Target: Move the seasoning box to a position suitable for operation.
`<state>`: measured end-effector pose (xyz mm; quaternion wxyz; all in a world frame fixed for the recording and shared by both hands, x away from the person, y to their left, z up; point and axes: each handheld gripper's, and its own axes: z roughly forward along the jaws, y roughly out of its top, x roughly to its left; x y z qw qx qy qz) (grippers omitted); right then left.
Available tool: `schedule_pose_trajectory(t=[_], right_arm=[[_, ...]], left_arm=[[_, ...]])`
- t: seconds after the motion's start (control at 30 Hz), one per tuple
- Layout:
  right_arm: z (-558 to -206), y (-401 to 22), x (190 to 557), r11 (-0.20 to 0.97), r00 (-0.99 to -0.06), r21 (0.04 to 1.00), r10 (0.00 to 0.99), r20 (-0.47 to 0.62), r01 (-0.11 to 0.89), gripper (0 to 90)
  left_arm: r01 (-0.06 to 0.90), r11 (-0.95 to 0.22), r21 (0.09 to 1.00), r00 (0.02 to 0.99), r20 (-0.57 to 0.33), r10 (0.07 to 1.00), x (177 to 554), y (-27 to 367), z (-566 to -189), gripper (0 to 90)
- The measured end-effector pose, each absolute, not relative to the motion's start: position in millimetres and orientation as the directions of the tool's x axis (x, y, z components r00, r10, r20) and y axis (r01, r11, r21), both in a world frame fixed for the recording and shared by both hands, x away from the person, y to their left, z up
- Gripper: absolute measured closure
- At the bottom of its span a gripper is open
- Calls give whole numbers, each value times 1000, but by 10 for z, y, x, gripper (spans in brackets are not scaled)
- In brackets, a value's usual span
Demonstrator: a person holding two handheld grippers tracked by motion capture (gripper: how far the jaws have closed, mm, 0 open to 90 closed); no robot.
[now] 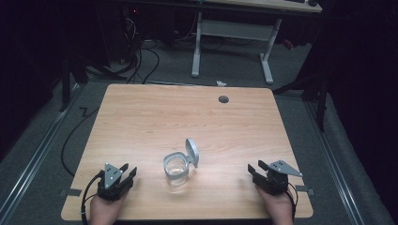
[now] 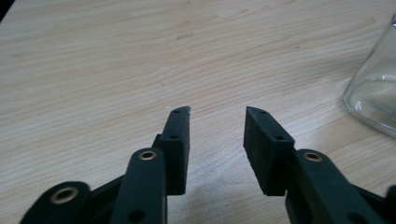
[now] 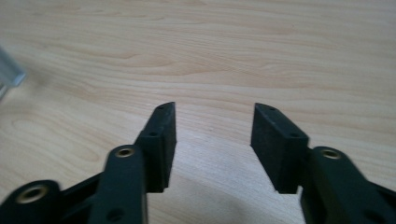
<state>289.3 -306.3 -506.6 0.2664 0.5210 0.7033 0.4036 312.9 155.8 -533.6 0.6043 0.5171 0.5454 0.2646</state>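
Glass jar [image 1: 176, 169]: clear, squarish, upright on the wooden table [image 1: 141, 122], near the front edge, midway between both grippers; looks empty.
Jar lid [image 1: 192, 152]: hinged, flipped open, standing up at the jar's far right rim; mouth uncovered.
Left gripper [image 1: 126, 174]: resting low at the front left of the table, in a hand; jaws apart, nothing between the pads [image 2: 177, 149]; bare wood ahead in the left gripper view, jar wall [image 2: 373, 98] at the right edge.
Right gripper [image 1: 253, 170]: front right, in the other hand; jaws likewise wide and empty [image 3: 212, 140]; a sliver of glass [image 3: 10, 72] at the left edge of the right gripper view.
Gap to jar: both grippers well apart from it, neither touching.
Step in hand: judged as a start or rest pose; no reach under way, jar unhandled.
Next move, judged: one gripper in to steady the jar body, the other to the lid; smooth glass calls for a square, firm grip low on the wall; lid light, likely to swing on its hinge.
In the way: nothing between grippers and jar; tabletop bare.
Farther out: round cable hole [image 1: 223, 99] near the far edge, well clear.
Beyond table: white desk frame [image 1: 232, 42], loose cables [image 1: 145, 61] on grey floor, dark room.
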Motion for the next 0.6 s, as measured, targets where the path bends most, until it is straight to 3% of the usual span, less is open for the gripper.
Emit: schedule_pose_trajectory(t=[0.1,0.27,0.5,0.6], right_arm=[[-5111,-3020,2920,146,-334,839,941,45,524,537],[-5161,-2954,2929,176,-347,839,938,17,515,530],[-5170,-2897,2923,183,-377,844,926,25,505,739],[-5175,-2881,2938,192,-392,829,919,36,525,763]], left_arm=[[267,360,894,280,-429,859,3115,1533,-5314,663],[270,349,897,320,-425,847,3046,1434,-5301,689],[328,353,876,383,-465,798,2889,1217,-5316,791],[341,355,870,393,-475,787,2847,1155,-5310,834]])
